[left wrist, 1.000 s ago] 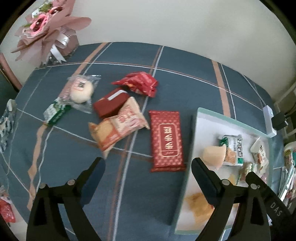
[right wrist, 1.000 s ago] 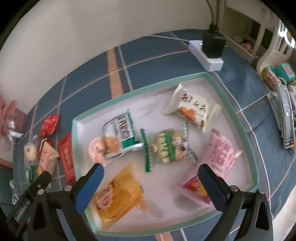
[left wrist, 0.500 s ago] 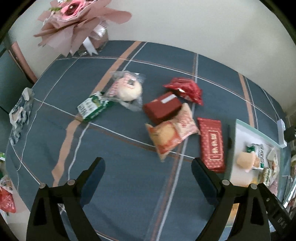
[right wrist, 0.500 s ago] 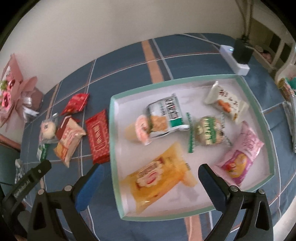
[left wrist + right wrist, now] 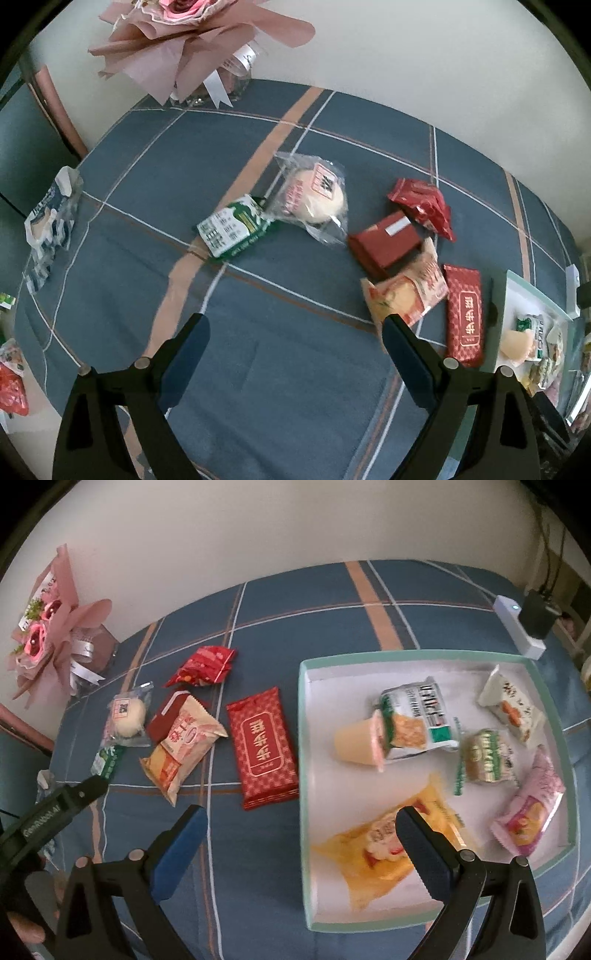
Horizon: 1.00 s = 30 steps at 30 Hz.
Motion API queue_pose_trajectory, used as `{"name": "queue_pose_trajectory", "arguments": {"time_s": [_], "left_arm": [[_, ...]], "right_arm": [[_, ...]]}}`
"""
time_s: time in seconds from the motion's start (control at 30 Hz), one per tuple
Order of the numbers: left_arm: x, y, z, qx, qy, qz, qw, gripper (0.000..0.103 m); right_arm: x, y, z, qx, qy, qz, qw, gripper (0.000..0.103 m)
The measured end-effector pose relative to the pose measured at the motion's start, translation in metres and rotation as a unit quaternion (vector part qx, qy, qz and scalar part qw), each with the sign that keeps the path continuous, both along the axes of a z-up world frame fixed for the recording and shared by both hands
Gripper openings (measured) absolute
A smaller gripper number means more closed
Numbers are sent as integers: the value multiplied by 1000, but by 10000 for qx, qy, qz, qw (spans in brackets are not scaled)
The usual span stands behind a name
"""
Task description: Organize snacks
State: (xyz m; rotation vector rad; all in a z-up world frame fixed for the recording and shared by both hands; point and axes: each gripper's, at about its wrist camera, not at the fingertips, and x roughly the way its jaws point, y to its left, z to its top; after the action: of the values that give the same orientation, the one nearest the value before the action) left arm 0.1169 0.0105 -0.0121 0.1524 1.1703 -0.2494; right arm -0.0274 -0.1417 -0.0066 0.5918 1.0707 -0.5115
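We hover with both the left gripper (image 5: pixel 295 350) and right gripper (image 5: pixel 301 838) spread wide and empty, six snacks already in the tray (image 5: pixel 306 738), six more, like the red flat packet (image 5: pixel 262 744), waiting on the cloth.

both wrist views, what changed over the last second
Both views swung left, away from the tray toward the loose snacks: the green packet and bun now sit mid-frame in the left view, and the flat red pack has come well into the right view. Nothing was grasped or released. The left gripper and right gripper stayed open and empty; no snack shifted.
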Motion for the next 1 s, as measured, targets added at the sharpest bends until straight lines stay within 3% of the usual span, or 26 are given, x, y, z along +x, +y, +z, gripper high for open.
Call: {"name": "queue_pose_trajectory", "arguments": {"time_s": [0.3, 0.47, 0.8, 0.87, 1.0], "left_arm": [[14, -2, 0, -101, -26, 71, 9999, 94], [20, -9, 2, -317, -23, 71, 9995, 94], [31, -25, -11, -701, 295, 76, 9971, 94], [32, -30, -14, -762, 356, 67, 9964, 94], [31, -45, -20, -887, 480, -20, 9949, 94]], "right_arm": [[24, 3, -6, -72, -50, 109, 9999, 103], [41, 9, -8, -375, 85, 290, 9988, 103], [71, 2, -11, -322, 22, 456, 9984, 102], [77, 2, -14, -311, 2, 530, 9981, 100], [83, 0, -23, -155, 19, 561, 9983, 84]]}}
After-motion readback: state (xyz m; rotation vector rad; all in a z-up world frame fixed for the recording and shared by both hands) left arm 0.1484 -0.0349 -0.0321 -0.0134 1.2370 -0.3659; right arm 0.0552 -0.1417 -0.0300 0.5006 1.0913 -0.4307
